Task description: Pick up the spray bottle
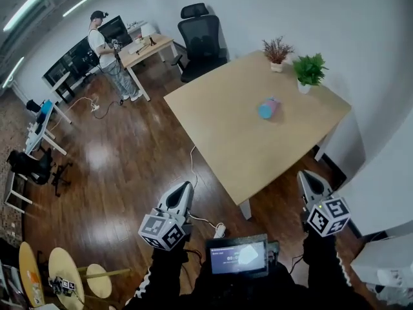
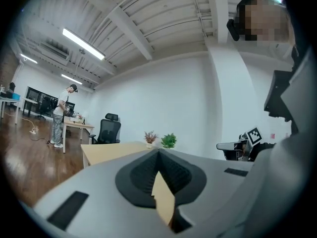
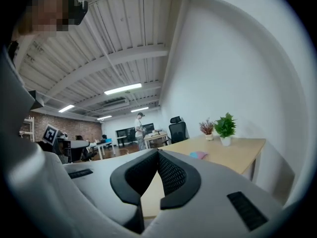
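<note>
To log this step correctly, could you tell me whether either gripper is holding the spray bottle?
No, the spray bottle rests on the table, far from the left gripper and the right gripper, both shut on nothing.

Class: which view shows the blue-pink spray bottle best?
The head view: the blue-pink spray bottle sits whole on the pale wooden table. The right gripper view shows a low sliver; the left gripper view shows none.
</note>
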`<action>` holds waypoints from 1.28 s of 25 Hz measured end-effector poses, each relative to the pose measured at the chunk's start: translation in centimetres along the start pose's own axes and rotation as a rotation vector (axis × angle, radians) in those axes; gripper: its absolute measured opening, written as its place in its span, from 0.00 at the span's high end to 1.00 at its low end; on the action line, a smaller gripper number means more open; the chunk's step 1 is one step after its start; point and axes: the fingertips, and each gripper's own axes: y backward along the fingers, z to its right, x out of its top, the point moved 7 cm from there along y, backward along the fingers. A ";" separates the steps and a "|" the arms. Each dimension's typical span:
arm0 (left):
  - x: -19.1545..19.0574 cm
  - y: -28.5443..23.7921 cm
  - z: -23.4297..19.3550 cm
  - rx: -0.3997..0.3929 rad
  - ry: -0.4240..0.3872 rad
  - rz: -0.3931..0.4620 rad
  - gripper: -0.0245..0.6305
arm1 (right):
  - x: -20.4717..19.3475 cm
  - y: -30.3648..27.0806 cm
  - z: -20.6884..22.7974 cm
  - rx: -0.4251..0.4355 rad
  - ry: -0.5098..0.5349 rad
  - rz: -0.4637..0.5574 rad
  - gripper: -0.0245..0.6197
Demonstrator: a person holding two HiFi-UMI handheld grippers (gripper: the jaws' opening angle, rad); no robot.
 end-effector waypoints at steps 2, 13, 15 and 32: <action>1.3 -3.2 -4.6 -0.002 -0.003 -0.010 0.96 | 0.8 -6.1 -0.3 0.015 0.004 -0.011 0.94; 2.8 -16.5 -32.8 -0.137 0.001 -0.062 0.96 | -0.4 -35.5 -4.9 -0.027 0.021 -0.086 0.88; 2.8 -20.9 -35.8 -0.128 -0.021 -0.084 0.96 | -0.5 -39.8 -2.9 -0.021 0.002 -0.099 0.88; 8.5 -50.3 -54.8 -0.205 -0.058 -0.172 0.96 | 1.3 -67.2 10.8 -0.158 -0.071 -0.136 0.65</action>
